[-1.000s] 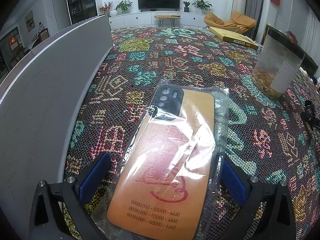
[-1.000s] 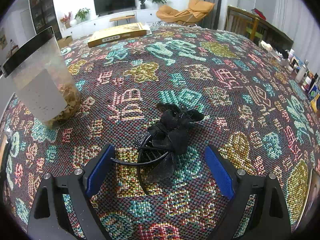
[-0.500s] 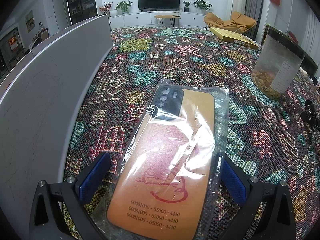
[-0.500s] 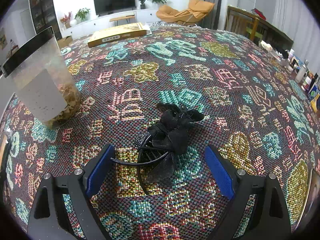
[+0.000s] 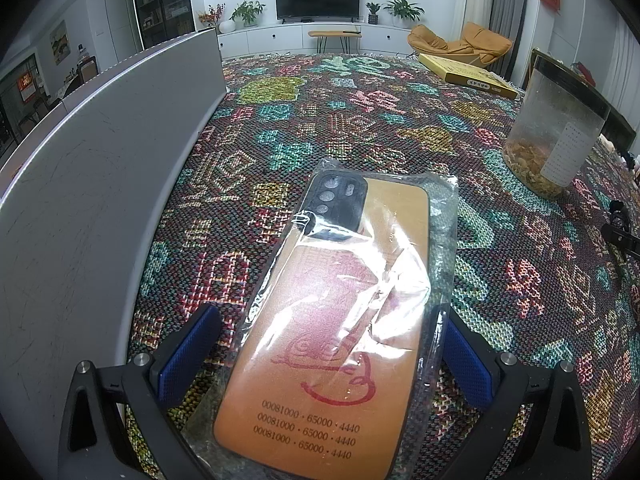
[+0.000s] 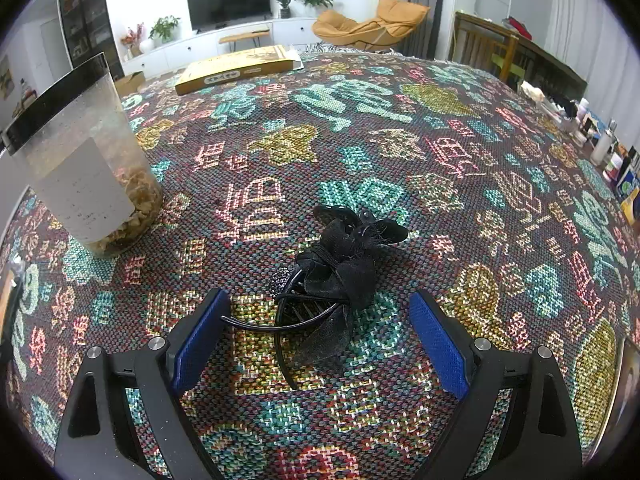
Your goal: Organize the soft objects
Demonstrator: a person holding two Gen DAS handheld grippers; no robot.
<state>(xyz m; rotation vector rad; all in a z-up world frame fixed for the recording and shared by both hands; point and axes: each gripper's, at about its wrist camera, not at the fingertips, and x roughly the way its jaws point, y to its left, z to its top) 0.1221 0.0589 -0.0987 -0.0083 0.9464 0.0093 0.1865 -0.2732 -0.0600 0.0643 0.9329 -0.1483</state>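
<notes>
An orange phone case in a clear plastic sleeve lies flat on the patterned cloth, with red artwork and printed numbers on it. My left gripper is open, its blue pads on either side of the case's near half. In the right wrist view a black hair clip with a fabric bow rests on the cloth. My right gripper is open around it, the clip's thin prong reaching the left pad.
A grey box wall runs along the left of the phone case. A clear canister with dried contents stands between both spots. A yellow flat box lies at the far edge. Small bottles crowd the right edge.
</notes>
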